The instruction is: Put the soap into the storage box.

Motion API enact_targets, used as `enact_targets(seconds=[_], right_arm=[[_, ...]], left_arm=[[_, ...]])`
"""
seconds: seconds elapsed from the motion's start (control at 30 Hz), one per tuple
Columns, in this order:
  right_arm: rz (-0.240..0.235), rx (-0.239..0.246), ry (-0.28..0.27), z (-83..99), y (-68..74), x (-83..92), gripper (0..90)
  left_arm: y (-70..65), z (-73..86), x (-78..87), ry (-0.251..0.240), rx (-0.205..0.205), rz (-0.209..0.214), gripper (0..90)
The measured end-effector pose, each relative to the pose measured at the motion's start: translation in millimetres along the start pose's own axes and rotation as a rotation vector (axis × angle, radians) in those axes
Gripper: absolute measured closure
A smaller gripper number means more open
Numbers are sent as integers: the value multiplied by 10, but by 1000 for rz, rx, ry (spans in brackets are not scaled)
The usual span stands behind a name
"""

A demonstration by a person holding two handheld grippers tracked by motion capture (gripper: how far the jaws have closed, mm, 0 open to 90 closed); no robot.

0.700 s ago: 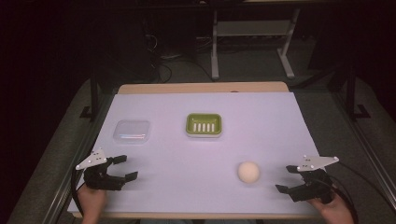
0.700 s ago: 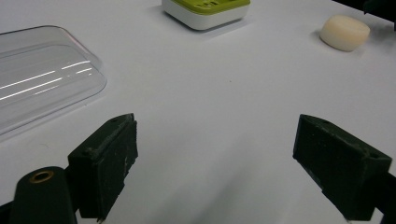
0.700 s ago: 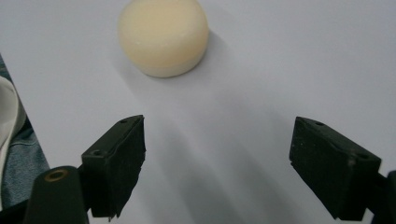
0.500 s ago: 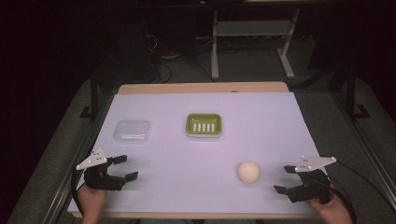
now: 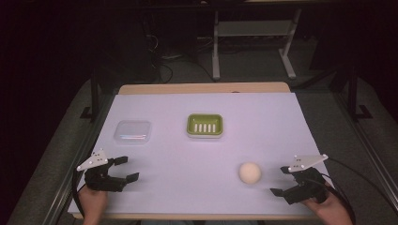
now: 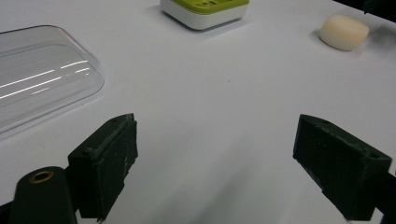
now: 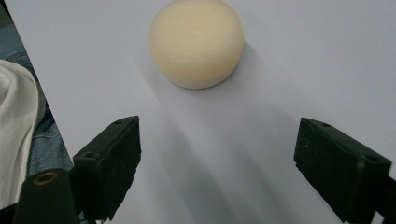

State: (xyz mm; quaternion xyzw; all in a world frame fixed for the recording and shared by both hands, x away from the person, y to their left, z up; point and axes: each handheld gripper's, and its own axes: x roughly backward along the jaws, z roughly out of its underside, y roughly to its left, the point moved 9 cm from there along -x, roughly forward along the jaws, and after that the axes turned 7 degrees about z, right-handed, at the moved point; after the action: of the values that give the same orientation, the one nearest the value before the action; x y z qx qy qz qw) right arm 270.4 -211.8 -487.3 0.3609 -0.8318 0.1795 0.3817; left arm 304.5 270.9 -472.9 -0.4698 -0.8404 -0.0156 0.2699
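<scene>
The right claw hovers low over the near right part of the counter, its jaws spread wide and holding nothing. It points toward the round cream soap bar, which lies flat on the white surface just beside the claw's tips without touching them. In the right gripper view the soap bar sits ahead of the jaws and a little toward the left one, with bare counter between the two black pads.

The left claw rests near the near left corner of the counter, its jaws likewise wide apart and empty. In the left gripper view only the white counter surface lies between its pads.

Beyond the left claw, a clear plastic lid lies on the counter, near that claw but apart from it. A green soap dish with a white base stands toward the middle of the counter, well apart from both claws and from the soap bar. In the left gripper view the clear plastic lid shows at the left, the green soap dish at the top edge, and the soap bar at the upper right.
</scene>
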Motion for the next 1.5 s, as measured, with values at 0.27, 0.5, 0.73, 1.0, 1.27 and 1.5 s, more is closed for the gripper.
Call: enact_targets(seconds=[0.27,0.5,0.73,1.0,1.27,1.5], right_arm=[[-7,34,6,-169,83,-5,136],[-35,65,19,-304,95,-64,137],[-51,74,23,-385,78,-68,138],[-68,107,43,-525,83,-137,138],[-72,140,65,-596,110,-238,138],[-74,136,67,-595,124,-276,138]], left_arm=[[1,-2,0,-4,4,-3,133],[3,7,-1,-1,3,-4,132],[3,7,-2,-1,3,-3,133],[4,3,-1,-7,8,-3,133],[4,-2,0,-10,8,-2,133],[2,-5,-12,3,-3,5,133]])
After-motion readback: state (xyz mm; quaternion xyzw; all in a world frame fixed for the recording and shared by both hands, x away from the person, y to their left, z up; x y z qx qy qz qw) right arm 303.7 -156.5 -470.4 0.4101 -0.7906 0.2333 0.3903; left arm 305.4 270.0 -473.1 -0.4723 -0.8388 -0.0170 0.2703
